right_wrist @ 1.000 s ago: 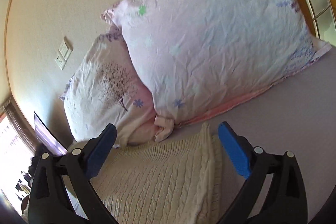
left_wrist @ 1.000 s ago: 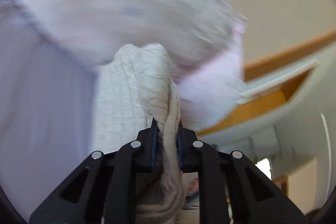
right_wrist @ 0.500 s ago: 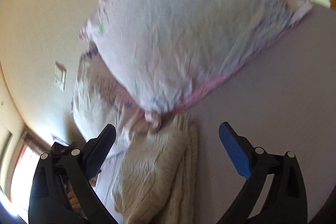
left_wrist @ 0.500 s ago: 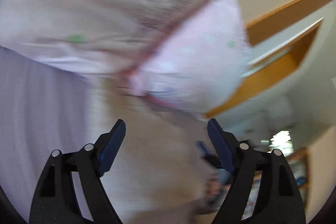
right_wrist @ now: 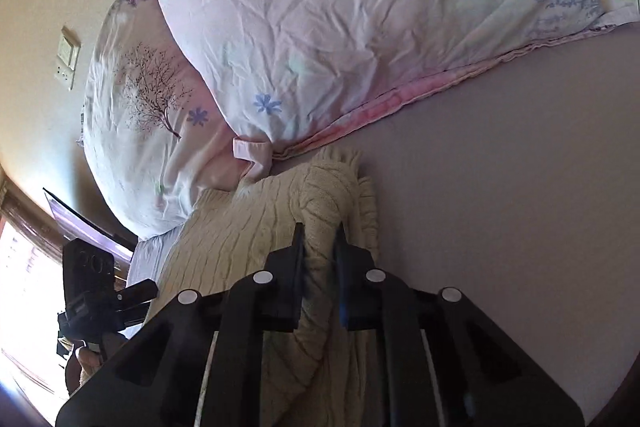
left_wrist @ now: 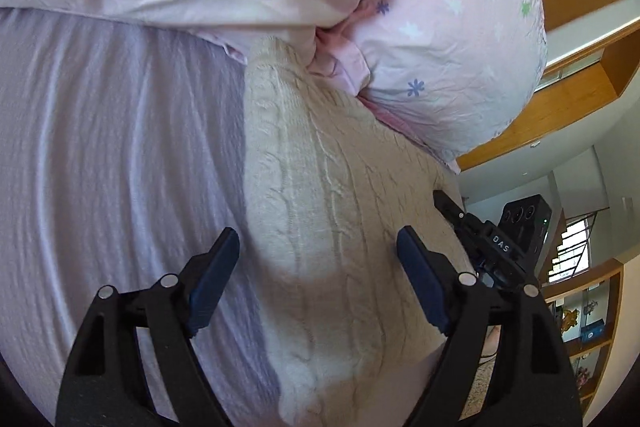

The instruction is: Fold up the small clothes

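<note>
A cream cable-knit sweater [left_wrist: 320, 187] lies on the lilac bed sheet [left_wrist: 120, 167], its far end against the pillows. My left gripper [left_wrist: 318, 259] is open just above the sweater, holding nothing. In the right wrist view my right gripper [right_wrist: 319, 235] is shut on a raised fold of the sweater [right_wrist: 240, 227] near its edge. The other gripper shows in each view: the right one in the left wrist view [left_wrist: 492, 247] and the left one in the right wrist view [right_wrist: 100, 295].
Two pink floral pillows [left_wrist: 440, 47] [right_wrist: 340, 27] lean at the head of the bed right behind the sweater. Bare sheet [right_wrist: 520, 187] lies to the right of the sweater. A wooden shelf [left_wrist: 580, 79] and a wall with a switch plate [right_wrist: 68, 55] stand beyond.
My left gripper let go of the sweater fold, opened and now hovers over the flat sweater. My right gripper, open before, has closed on a fold of the sweater.
</note>
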